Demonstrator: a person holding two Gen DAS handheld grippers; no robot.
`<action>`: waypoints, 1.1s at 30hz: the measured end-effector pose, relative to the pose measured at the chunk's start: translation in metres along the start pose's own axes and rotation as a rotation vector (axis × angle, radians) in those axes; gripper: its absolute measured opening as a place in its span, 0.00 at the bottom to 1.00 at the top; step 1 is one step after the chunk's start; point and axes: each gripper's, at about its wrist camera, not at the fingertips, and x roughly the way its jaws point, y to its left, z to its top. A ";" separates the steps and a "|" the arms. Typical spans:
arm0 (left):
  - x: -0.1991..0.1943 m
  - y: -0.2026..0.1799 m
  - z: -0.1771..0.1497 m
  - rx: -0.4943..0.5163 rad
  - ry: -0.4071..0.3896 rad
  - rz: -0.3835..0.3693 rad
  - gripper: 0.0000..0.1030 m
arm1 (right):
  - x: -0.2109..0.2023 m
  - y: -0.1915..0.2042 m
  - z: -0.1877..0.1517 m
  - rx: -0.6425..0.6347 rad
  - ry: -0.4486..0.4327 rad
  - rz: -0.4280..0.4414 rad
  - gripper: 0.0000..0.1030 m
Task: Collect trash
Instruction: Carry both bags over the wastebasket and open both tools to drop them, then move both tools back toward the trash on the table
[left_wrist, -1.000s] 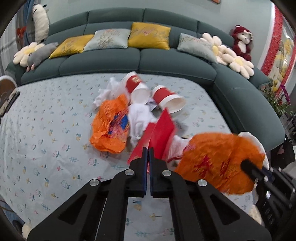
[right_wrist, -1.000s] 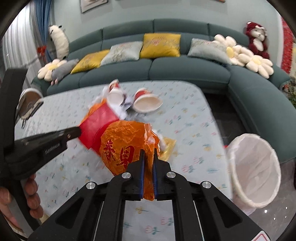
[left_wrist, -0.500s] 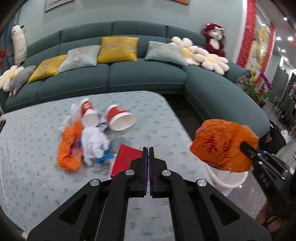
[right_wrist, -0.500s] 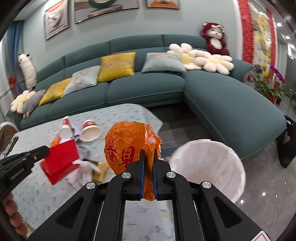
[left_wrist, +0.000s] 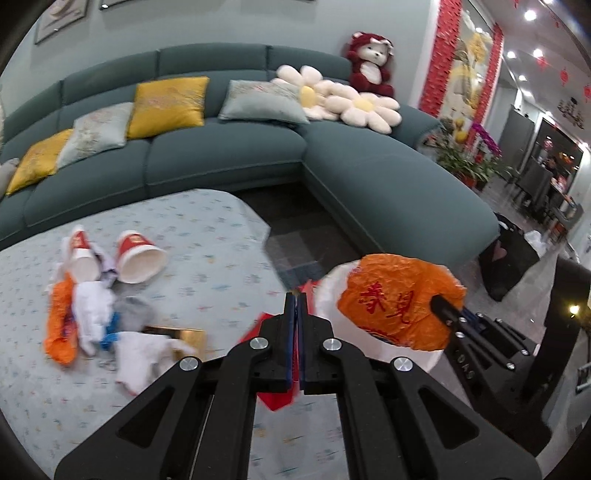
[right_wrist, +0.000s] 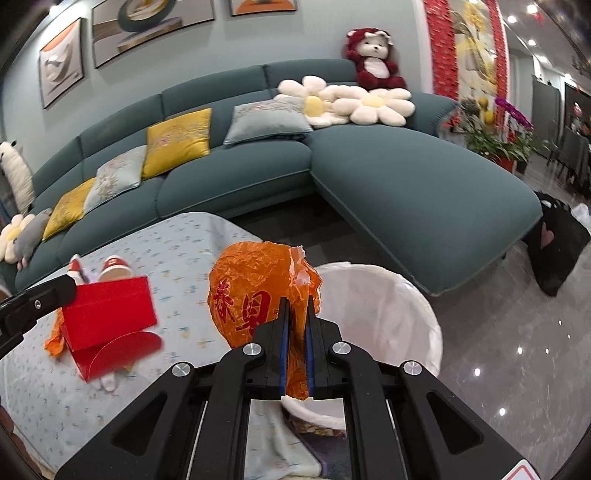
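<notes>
The right gripper (right_wrist: 294, 314) has its jaws pinched tight on a crumpled orange plastic bag (right_wrist: 255, 295) printed with red characters, and holds it in the air at the near rim of the white-lined waste bin (right_wrist: 388, 317), which stands on the floor just off the corner of the worktop (right_wrist: 184, 258). From the left wrist view the same bag (left_wrist: 399, 295) hangs over the bin's mouth (left_wrist: 332, 288).

The left gripper (left_wrist: 295, 306) has its jaws closed on a red paper envelope (right_wrist: 107, 317) (its rounded flap hangs open below), lifted above the worktop's patterned cloth near the corner by the bin.

More rubbish lies on the worktop, well apart from the bin: two red-and-white paper cups (left_wrist: 138, 256) on their sides, another orange bag (left_wrist: 61, 328), crumpled white tissue (left_wrist: 92, 314), a scrap of blue, and a flat gold piece (left_wrist: 181, 336) beside a white wad.

Behind stands a teal sofa (right_wrist: 406, 184) with yellow and grey cushions, flower-shaped pillows and a red plush bear (right_wrist: 373, 59).
</notes>
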 end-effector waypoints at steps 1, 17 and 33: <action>0.005 -0.005 0.000 0.006 0.009 -0.016 0.01 | 0.002 -0.005 -0.001 0.007 0.002 -0.011 0.07; 0.095 -0.071 0.002 0.080 0.119 -0.163 0.05 | 0.052 -0.058 -0.019 0.070 0.081 -0.104 0.26; 0.080 -0.028 -0.001 -0.023 0.098 -0.080 0.47 | 0.027 -0.028 -0.011 0.031 0.022 -0.077 0.59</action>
